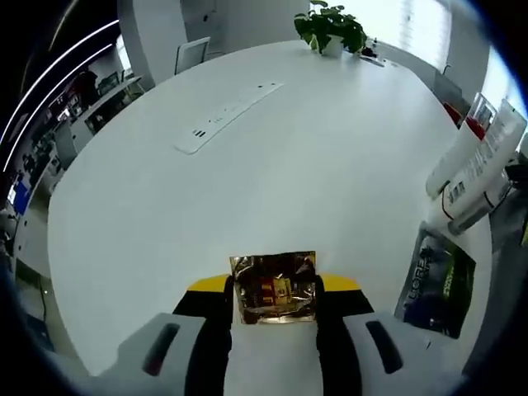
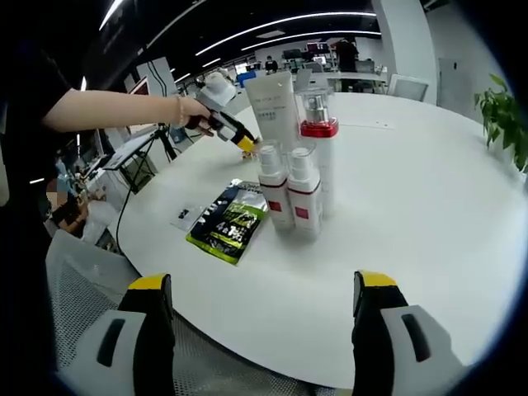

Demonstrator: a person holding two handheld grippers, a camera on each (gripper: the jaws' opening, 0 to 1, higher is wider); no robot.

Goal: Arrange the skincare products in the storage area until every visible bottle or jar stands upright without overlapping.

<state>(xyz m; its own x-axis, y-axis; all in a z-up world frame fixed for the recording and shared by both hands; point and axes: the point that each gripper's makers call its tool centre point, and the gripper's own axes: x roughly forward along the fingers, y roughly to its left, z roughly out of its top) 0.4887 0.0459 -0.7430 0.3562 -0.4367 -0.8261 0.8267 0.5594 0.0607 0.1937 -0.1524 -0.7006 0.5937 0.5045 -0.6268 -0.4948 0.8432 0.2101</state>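
Note:
In the left gripper view my left gripper (image 1: pixel 275 307) is shut on a shiny gold-brown sachet (image 1: pixel 275 288), held just above the white table (image 1: pixel 272 181). At that view's right edge stand white bottles (image 1: pixel 477 165), with a black-and-green sachet (image 1: pixel 436 285) lying flat beside them. The right gripper view has a tall white tube (image 2: pixel 275 103), a pump bottle with a red band (image 2: pixel 319 125) and two small white bottles with red labels (image 2: pixel 272 188) (image 2: pixel 304 195), all upright and close together. The black-and-green sachet (image 2: pixel 229 221) lies to their left. My right gripper (image 2: pixel 264 330) is open, short of the table edge.
A person's hand holds the left gripper (image 2: pixel 224 124) behind the bottles. A small white packet (image 2: pixel 186 216) lies by the flat sachet. A white power strip (image 1: pixel 227 115) crosses the table's middle, with a potted plant (image 1: pixel 330 29) at the far side. A mesh chair (image 2: pixel 82 280) stands below left.

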